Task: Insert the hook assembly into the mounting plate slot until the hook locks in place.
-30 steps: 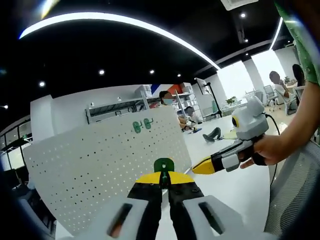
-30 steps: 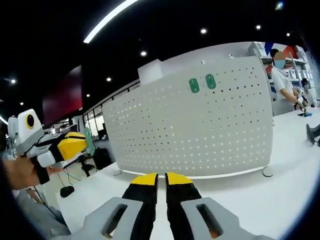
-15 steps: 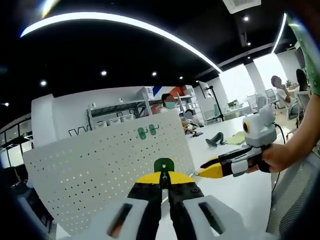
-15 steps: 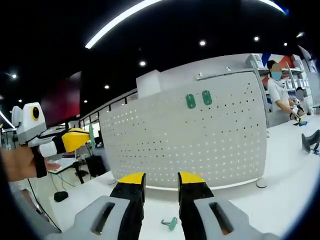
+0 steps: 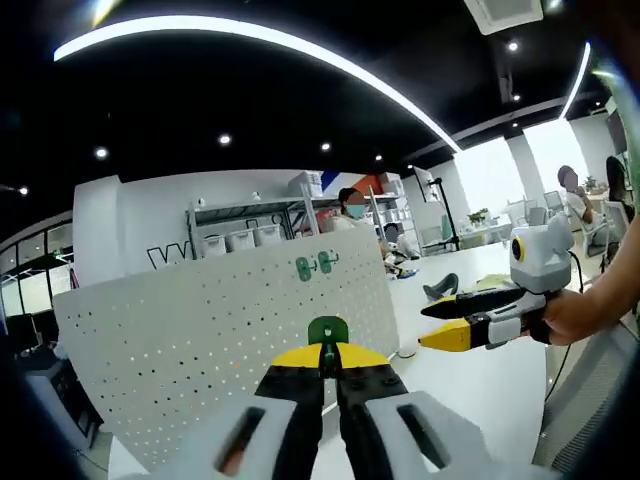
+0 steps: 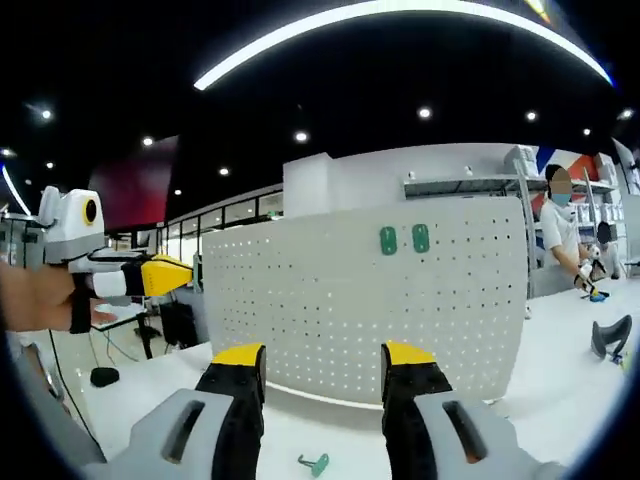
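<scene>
Left gripper view: the left hand-held gripper is clenched on a green hook at its tips, just ahead of which stands the white perforated mounting plate carrying two green hooks. Right gripper view: the right hand-held gripper is released, jaws wide apart, with a loose green hook on the white counter between them, before the plate.
</scene>
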A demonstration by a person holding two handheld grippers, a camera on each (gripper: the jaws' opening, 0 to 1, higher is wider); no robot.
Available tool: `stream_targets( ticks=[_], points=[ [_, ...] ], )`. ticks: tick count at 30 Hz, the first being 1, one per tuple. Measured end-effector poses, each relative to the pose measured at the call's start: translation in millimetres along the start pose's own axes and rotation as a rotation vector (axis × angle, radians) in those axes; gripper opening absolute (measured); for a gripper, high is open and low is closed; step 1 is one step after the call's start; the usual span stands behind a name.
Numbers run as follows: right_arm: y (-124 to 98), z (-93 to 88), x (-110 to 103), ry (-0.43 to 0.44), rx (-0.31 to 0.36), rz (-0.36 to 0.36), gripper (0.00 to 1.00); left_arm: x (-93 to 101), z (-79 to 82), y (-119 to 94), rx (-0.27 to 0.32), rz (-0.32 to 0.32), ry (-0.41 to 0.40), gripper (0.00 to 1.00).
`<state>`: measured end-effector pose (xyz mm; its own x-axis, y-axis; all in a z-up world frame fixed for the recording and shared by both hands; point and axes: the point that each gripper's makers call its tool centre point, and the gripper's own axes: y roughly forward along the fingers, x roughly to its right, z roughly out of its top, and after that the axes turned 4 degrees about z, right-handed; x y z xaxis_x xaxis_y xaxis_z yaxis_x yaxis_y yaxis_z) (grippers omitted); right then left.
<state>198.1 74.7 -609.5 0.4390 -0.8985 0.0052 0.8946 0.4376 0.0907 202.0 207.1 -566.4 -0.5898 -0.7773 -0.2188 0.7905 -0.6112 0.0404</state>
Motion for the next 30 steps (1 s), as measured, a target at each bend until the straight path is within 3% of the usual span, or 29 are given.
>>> stream_targets(
  ticks=[9, 11, 19, 22, 30],
  points=[
    [-1, 9.9, 4, -0.007, 0.034, -0.031, 0.5, -9.7, 2.9, 0, 0.009, 0.017, -0.012, 0.03],
    [0, 11.3, 6, 0.075, 0.08, -0.074, 0.49, -10.6, 2.7, 0, 0.007, 0.018, -0.007, 0.03],
    [-1, -7.6, -8, 0.002, 0.064, -0.047, 0.5, -13.6, 6.7, -4, 0.006, 0.023, 0.007, 0.03],
    [-3, 1.6, -8, -0.04, 0.09, -0.03, 0.51, -14.1, 7.0, -2, 0.004, 0.021, 0.011, 0.03],
    [-8, -3.9, -3, -0.047, 0.08, -0.013, 0.52, -9.9, 12.3, 4, 0.0, 0.009, 0.031, 0.03]
  ],
)
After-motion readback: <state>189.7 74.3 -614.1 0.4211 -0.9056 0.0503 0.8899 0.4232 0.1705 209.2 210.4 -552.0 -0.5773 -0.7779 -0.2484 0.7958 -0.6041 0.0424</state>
